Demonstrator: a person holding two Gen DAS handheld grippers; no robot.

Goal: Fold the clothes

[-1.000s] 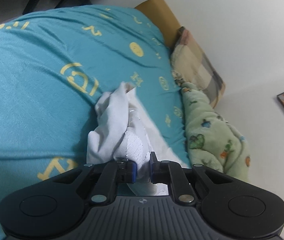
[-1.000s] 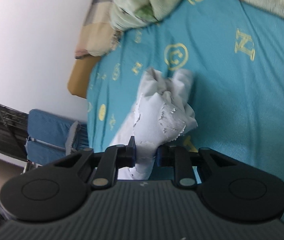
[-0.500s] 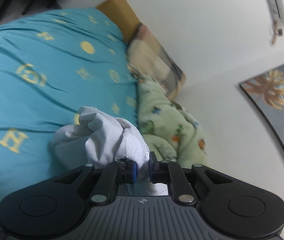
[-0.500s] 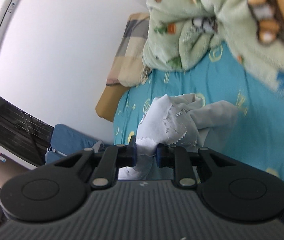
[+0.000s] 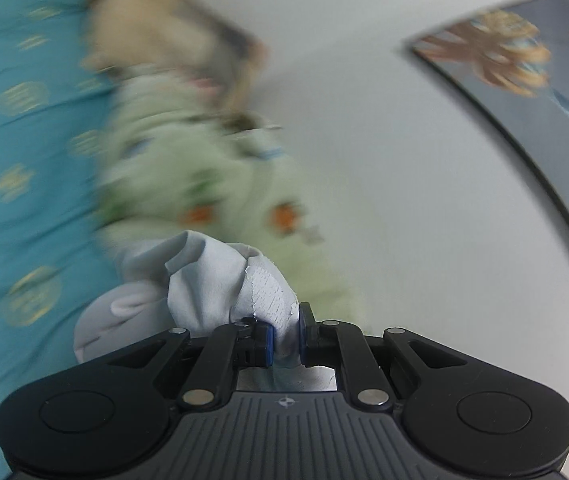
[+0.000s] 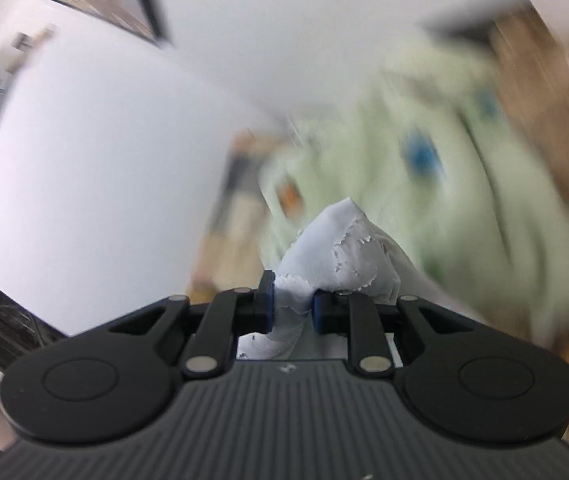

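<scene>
A white garment with a lace-like edge (image 5: 204, 276) is bunched up and lifted off the teal bed. My left gripper (image 5: 285, 338) is shut on one part of it. My right gripper (image 6: 293, 307) is shut on another part of the white garment (image 6: 336, 244). Both views are heavily blurred by motion. How the rest of the garment hangs is hidden below the grippers.
A teal bedsheet with yellow symbols (image 5: 16, 128) lies at the left. A pale green patterned blanket (image 5: 188, 160) and a checked pillow (image 5: 188, 40) lie against the white wall (image 5: 384, 160). A framed picture (image 5: 524, 64) hangs at the upper right. The blanket (image 6: 464, 184) fills the right wrist view.
Both grippers have swung upward with the garment, away from the bed and toward the wall and blanket. The garment stays clamped in both.
</scene>
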